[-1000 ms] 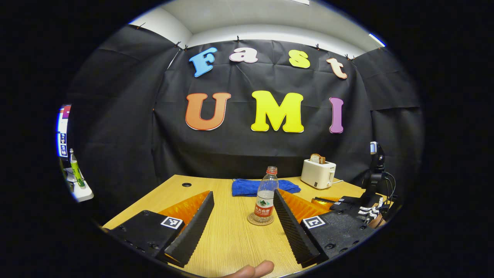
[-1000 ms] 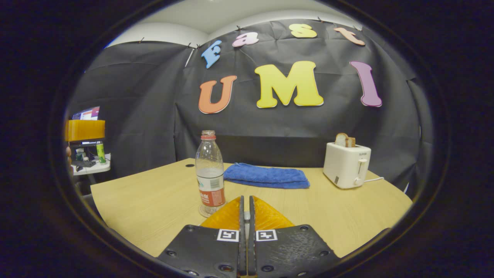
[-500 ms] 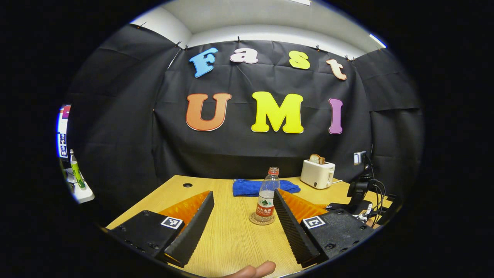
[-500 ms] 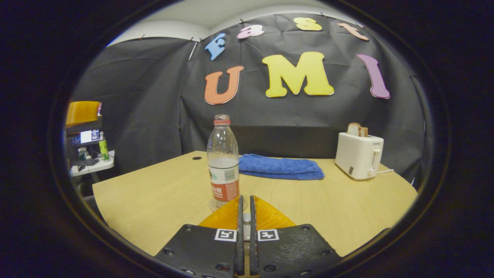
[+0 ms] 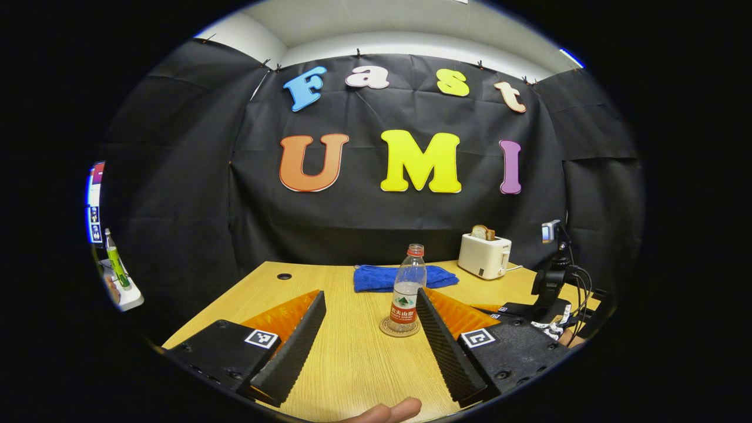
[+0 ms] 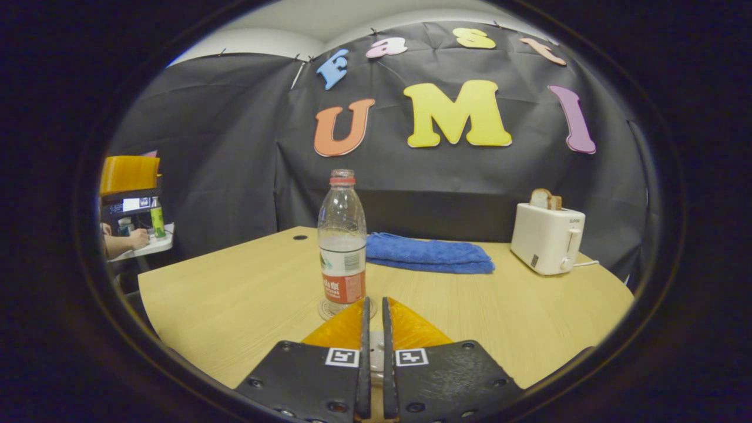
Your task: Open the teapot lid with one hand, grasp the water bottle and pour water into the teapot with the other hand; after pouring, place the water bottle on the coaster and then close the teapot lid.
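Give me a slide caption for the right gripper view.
Water bottle upright on its coaster, with the right gripper nearly closed just before it.

My left gripper (image 5: 367, 308) held low and level, fingers spread wide apart, nothing between pads. My fingertip (image 5: 390, 410) peeks in at bottom edge of left gripper view. My right gripper (image 6: 373, 305) level, pointing forward, fingers (image 6: 364, 329) drawn nearly together, narrow slit between. Right gripper also seen from left gripper view, off to right, low.
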### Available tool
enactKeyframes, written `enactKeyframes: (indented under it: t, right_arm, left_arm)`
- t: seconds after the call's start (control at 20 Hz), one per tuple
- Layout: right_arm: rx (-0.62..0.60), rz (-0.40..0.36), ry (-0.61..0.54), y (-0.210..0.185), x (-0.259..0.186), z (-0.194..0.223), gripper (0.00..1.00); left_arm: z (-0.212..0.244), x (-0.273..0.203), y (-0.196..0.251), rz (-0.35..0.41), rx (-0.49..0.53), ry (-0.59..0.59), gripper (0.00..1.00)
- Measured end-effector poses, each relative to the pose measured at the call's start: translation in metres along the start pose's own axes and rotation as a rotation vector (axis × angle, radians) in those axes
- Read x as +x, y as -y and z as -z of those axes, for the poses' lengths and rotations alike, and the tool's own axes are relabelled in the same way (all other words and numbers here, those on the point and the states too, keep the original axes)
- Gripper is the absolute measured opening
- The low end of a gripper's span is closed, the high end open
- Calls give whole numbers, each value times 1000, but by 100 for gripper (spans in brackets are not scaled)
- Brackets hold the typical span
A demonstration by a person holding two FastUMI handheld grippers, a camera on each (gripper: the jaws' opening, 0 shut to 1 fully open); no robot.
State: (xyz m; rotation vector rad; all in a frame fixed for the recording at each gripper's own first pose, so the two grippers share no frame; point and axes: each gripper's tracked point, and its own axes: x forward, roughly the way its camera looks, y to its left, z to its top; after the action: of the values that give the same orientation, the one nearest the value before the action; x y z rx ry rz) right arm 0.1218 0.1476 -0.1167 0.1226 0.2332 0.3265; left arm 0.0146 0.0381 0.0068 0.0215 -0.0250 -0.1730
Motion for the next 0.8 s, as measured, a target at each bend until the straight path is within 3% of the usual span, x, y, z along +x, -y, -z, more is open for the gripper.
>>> enactKeyframes:
  t: [0.05, 0.1, 0.15, 0.3, 0.4, 0.45, 0.5, 0.6, 0.8]
  right_arm:
    - [-5, 1, 4, -1, -1, -2, 10]
    - [-13, 5, 9, -1, -4, -5, 14]
    - [-23, 7, 12, -2, -6, -5, 27]
    - [-57, 12, 30, -8, -16, -14, 60]
    - [-57, 16, 35, -9, -20, -18, 77]
    - [-52, 15, 38, -11, -23, -20, 73]
    - [-45, 12, 43, -13, -27, -24, 88]
    - [-33, 32, 66, -9, -37, -33, 97]
    - [-16, 86, 104, 14, -71, -59, 97]
  left_arm:
    - [0, -1, 0, 0, 0, -2, 100]
    - [0, 0, 0, -1, 0, 0, 96]
    - [0, 0, -1, -1, 0, 0, 100]
    - [-1, 0, 0, -2, 7, -3, 96]
    - [0, -1, -1, -6, 15, -3, 97]
    - [0, -2, -1, -9, 19, -4, 97]
    - [0, -1, 0, -12, 22, -2, 97]
    - [-1, 0, -1, -19, 20, 0, 97]
    - [3, 3, -5, -74, 43, -9, 97]
